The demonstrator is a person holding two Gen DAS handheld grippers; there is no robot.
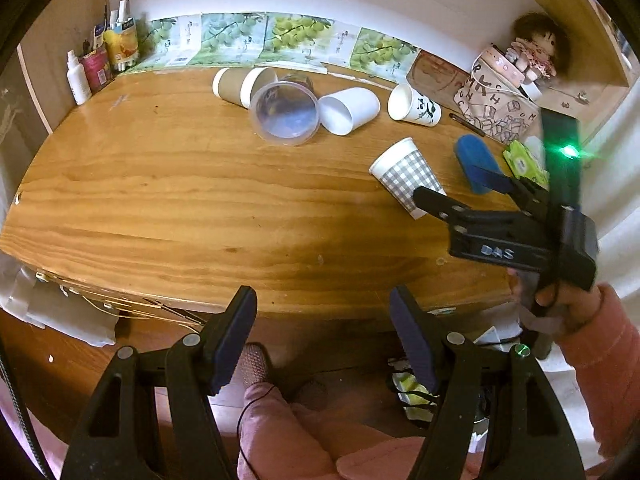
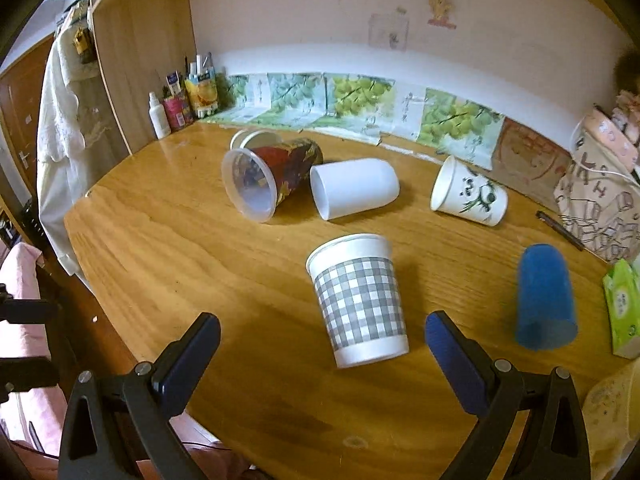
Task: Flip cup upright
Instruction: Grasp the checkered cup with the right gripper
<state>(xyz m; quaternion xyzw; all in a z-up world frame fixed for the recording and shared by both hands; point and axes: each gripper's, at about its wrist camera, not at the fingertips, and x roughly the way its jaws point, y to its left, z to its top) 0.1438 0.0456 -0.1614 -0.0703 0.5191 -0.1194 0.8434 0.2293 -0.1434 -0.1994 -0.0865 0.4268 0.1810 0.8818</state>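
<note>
A grey-checked paper cup (image 2: 360, 300) lies on its side on the wooden table (image 2: 180, 240), mouth away from me; it also shows in the left wrist view (image 1: 404, 174). My right gripper (image 2: 322, 354) is open and empty, just short of the cup's base, its fingers to either side; it shows from outside in the left wrist view (image 1: 468, 196). My left gripper (image 1: 323, 340) is open and empty, held off the table's front edge. Further cups lie on their sides: blue (image 2: 544, 300), panda (image 2: 472, 196), plain white (image 2: 354, 192), clear plastic (image 2: 268, 180), brown (image 1: 236, 86).
Bottles and cartons (image 2: 180, 100) stand at the back left by a wooden side panel (image 2: 140, 60). A printed bag (image 2: 600, 208), a pen (image 2: 560, 230) and a green tissue pack (image 2: 622, 308) lie at the right. A doll (image 1: 536, 46) sits at the back right.
</note>
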